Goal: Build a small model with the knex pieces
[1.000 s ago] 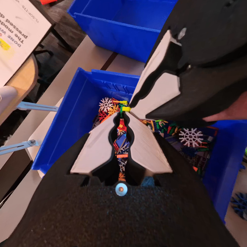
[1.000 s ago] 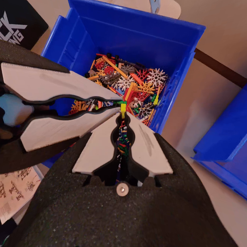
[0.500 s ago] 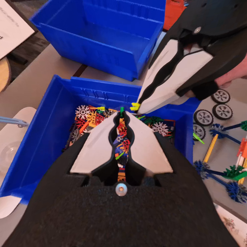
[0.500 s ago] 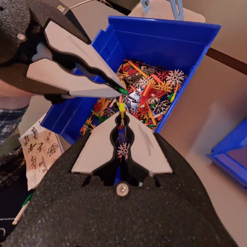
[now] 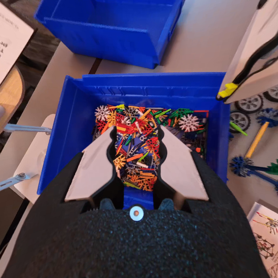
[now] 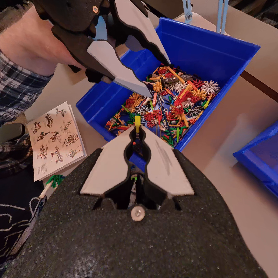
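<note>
Left tool (image 5: pixel 136 130) hangs spread and empty over the blue bin (image 5: pixel 69 135) of mixed building pieces; my right tool (image 6: pixel 137 127), at the bin's near edge, pinches a small yellow connector (image 6: pixel 137 120) by its end. It looks light, stiff, slippery plastic.

- Left hand-held gripper (image 5: pixel 136 129) now spread wide above blue bin (image 5: pixel 150 90); clamped on a green piece half a second ago, nothing between the tips now.
- Right hand-held gripper (image 6: pixel 137 127) pulled off toward bin's right edge, away from left, yellow connector (image 6: pixel 137 122) still pinched.
- Tips met a second ago; now well apart.
</note>
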Motion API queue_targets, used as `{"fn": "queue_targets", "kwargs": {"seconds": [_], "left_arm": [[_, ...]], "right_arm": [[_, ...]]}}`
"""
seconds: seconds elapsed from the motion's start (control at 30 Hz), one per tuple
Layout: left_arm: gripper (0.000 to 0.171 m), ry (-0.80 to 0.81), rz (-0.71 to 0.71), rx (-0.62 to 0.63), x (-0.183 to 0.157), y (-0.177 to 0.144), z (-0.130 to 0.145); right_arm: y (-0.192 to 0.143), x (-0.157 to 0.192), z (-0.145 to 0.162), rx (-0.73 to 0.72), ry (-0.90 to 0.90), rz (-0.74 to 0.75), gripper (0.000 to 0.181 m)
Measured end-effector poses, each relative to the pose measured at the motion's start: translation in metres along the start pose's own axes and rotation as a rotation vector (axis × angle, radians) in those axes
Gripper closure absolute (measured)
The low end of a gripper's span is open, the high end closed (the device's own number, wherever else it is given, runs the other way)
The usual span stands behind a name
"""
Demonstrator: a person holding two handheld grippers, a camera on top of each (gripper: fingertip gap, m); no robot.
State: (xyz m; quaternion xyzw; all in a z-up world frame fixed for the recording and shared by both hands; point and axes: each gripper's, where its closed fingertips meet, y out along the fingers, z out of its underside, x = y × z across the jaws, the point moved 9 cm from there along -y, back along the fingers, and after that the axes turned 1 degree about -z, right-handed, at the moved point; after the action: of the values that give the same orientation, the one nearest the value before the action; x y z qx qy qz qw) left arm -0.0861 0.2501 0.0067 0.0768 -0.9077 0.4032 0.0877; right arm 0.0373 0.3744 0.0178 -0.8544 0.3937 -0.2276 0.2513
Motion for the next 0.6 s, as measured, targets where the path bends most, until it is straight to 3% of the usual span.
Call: {"fn": "queue_targets", "kwargs": {"seconds": [0.27,0.6], "left_arm": [[0.133,0.172,0.101,-0.166,-0.045,-0.039,0.002],[0.143,0.312,0.323,-0.358,-0.090,-0.073,0.022]], "right_arm": [[-0.026,0.038,0.020,-0.024,-0.079,-0.030,0.180],[-0.016,0.080,0.033,0.026,-0.201,-0.038,0.179]]}}
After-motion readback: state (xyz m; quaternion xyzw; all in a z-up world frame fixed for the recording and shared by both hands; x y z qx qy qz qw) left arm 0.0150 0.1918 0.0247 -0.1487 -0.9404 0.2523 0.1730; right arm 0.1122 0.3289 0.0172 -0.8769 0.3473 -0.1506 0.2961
